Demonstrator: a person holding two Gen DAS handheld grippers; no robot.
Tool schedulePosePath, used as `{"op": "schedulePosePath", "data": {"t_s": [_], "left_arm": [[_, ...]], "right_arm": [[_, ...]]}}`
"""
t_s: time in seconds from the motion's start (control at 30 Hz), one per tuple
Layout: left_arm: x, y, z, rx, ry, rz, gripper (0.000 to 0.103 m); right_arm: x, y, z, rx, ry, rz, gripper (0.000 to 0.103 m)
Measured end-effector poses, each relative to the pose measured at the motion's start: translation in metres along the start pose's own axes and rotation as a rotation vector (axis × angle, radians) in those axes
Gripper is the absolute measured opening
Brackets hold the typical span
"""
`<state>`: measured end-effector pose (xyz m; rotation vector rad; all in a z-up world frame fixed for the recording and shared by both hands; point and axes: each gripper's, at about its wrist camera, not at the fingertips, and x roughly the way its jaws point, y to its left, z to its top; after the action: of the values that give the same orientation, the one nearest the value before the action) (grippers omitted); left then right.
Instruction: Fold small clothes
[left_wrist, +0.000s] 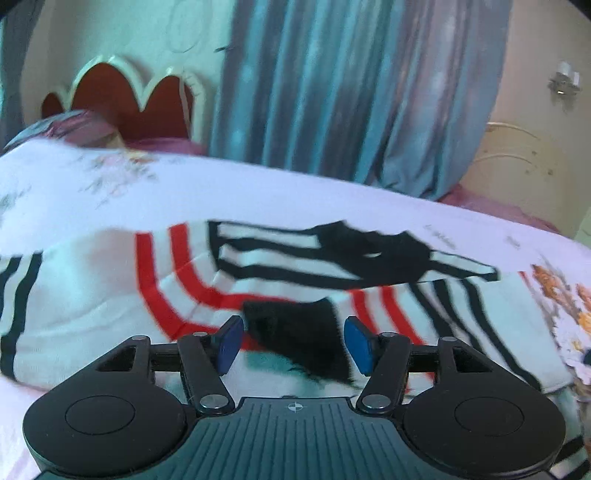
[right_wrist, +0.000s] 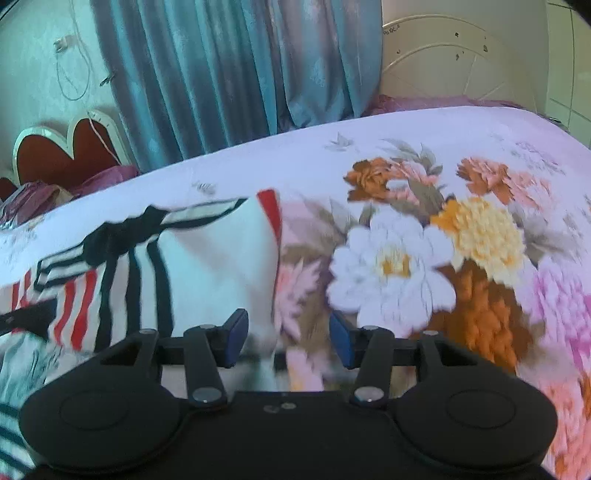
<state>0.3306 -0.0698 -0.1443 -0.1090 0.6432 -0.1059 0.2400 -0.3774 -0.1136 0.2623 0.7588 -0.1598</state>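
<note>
The striped garment (left_wrist: 110, 295) on the bed (right_wrist: 480, 125) looks light, soft and floppy, best pinched at its right edge; left gripper (left_wrist: 293, 343) and right gripper (right_wrist: 288, 341) both gape, empty.

A bed (right_wrist: 424, 125) spread with a pale cover printed with large orange, white, yellow and pink flowers carries a white garment (left_wrist: 92, 295) striped in red and black, lying partly folded. Purple pillows (right_wrist: 33, 199) rest at its head, by a red scalloped headboard (left_wrist: 122, 99).
</note>
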Motion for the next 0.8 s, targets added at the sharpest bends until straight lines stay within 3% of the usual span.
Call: {"op": "schedulePosePath", "data": {"t_s": [0.1,0.2,0.37,0.47,0.5,0.57,0.67,0.8], "left_arm": [[0.011,-0.017,0.009,0.035,0.000,-0.037,0.059],[0.035,-0.030,0.010,0.053,0.029,-0.054,0.059],[0.064,-0.029,0.004,0.033,0.087,-0.003,0.059],[0.066,-0.026,-0.002,0.057,0.083,0.012,0.059],[0.066,-0.026,-0.004,0.059,0.079,0.017,0.059],[0.066,-0.023,-0.006,0.049,0.071,0.020,0.058],[0.066,-0.022,-0.008,0.048,0.056,0.031,0.055],[0.065,-0.025,-0.005,0.084,0.062,0.044,0.055]], "right_arm": [[0.026,-0.001,0.017,0.022,0.010,0.029,0.056],[0.056,0.004,0.033,0.027,0.025,0.045,0.056],[0.108,0.001,0.060,0.110,0.071,0.083,0.055],[0.129,0.002,0.071,0.136,0.082,0.103,0.039],[0.134,0.005,0.073,0.118,0.085,0.111,0.023],[0.136,0.015,0.074,0.057,0.080,0.083,0.015],[0.135,0.020,0.067,-0.050,0.032,-0.019,0.012],[0.133,0.024,0.068,-0.094,0.020,-0.055,0.017]]}}
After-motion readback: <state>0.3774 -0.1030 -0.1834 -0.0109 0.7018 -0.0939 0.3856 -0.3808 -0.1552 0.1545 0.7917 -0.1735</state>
